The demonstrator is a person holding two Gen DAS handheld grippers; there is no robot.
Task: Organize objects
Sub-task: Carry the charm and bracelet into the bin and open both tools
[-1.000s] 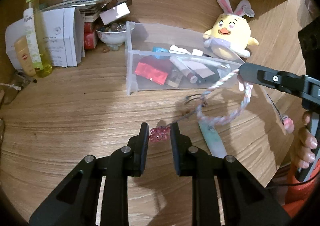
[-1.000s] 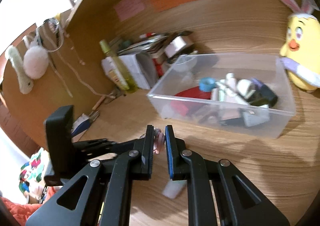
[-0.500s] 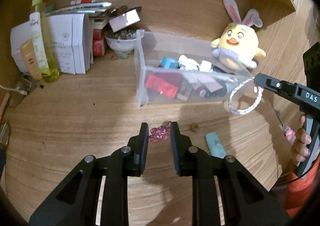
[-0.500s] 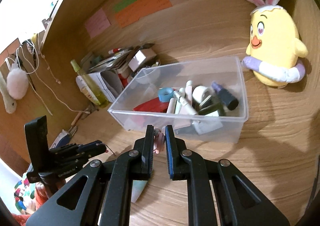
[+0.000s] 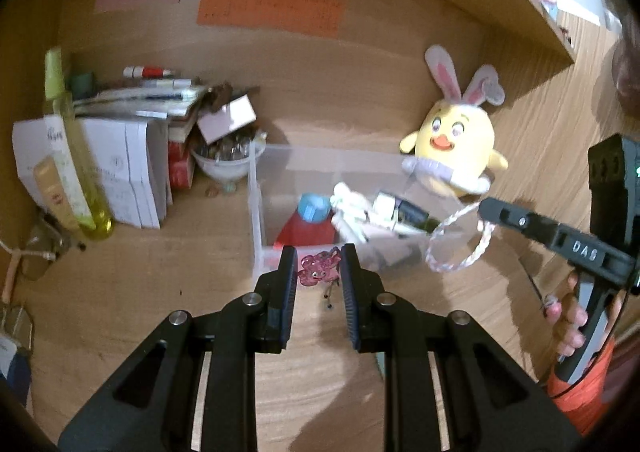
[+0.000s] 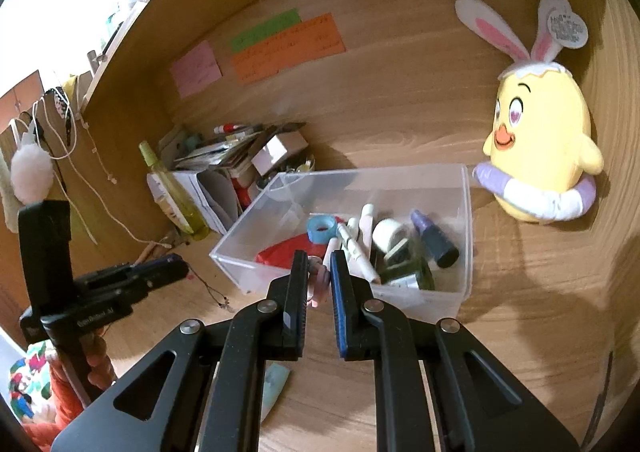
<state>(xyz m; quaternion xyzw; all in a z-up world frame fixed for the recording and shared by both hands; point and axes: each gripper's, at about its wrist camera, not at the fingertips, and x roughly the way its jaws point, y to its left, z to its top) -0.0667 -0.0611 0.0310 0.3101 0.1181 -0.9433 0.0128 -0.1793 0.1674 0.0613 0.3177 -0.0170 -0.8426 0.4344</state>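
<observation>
Here the pink charm (image 5: 316,270) is sitting pinched in the left hand-held gripper (image 5: 318,272) — narrow jaws, just short of the clear bin (image 5: 256,211). The right hand-held gripper (image 6: 319,276) is gripping a braided cord loop (image 5: 460,248), jaws nearly closed, before the bin's near wall — plush chick (image 6: 540,155) beyond, on the bench (image 5: 160,272).

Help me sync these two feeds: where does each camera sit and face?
Left wrist: on the left gripper, facing the clear box; shows its jaws on a pink charm, the other gripper and hand.
Right wrist: on the right gripper, facing the box; jaws pinch a braided loop.
Shared: box, plush chick.
</observation>
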